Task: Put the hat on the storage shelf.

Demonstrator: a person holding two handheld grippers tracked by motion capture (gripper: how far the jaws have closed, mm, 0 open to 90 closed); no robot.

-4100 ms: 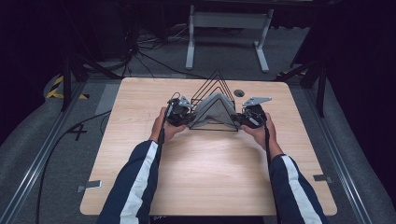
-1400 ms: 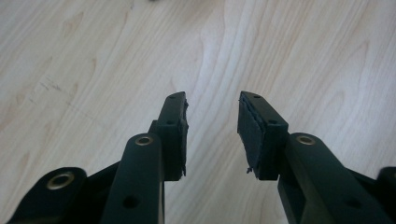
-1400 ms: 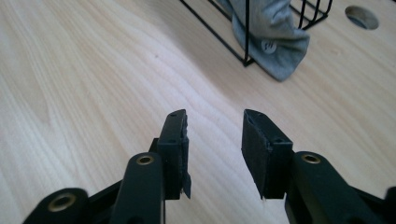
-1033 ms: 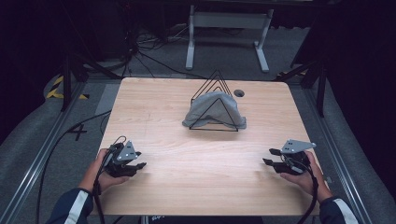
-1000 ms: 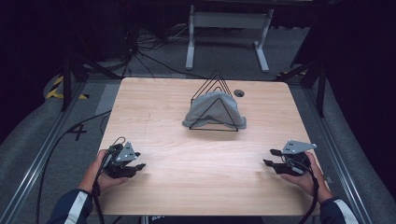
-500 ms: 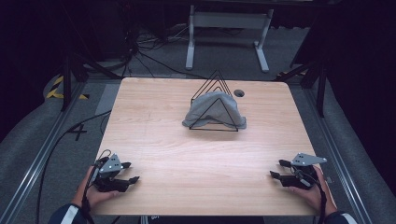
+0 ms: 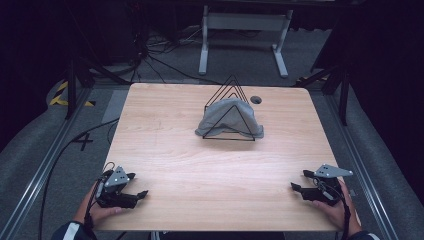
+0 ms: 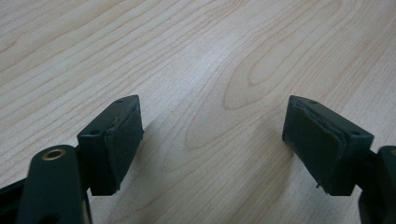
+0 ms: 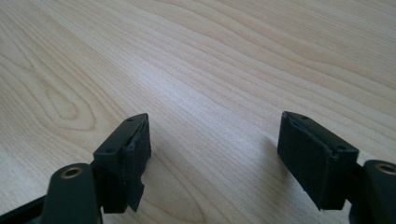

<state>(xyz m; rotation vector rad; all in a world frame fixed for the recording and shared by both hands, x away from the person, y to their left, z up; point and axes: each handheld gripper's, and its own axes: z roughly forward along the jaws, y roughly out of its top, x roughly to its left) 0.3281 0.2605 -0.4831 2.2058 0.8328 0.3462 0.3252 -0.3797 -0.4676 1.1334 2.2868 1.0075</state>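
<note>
A grey cloth (image 7: 227, 117) is draped over a black wire triangle rack (image 7: 229, 95) at the far middle of the wooden table (image 7: 215, 165). My left gripper (image 7: 140, 192) rests at the near left corner, far from the rack, and its jaws have just been opening with nothing between them. In the left gripper view its gripper (image 8: 210, 140) stands wide over bare wood. My right gripper (image 7: 298, 181) lies at the near right corner, jaws likewise just opened and empty. The right gripper view shows its gripper (image 9: 212, 144) apart above the tabletop.
A round cable hole (image 7: 256, 100) sits in the table behind the rack. Beyond the table stands a white metal frame (image 7: 242, 30) among floor cables (image 7: 160, 55). Metal rails (image 7: 40, 170) run along both sides of the table.
Both hands have drawn back toward the near edge and sunk to the tabletop. Both pairs of jaws stand wider than before. The cloth and rack have not moved.
</note>
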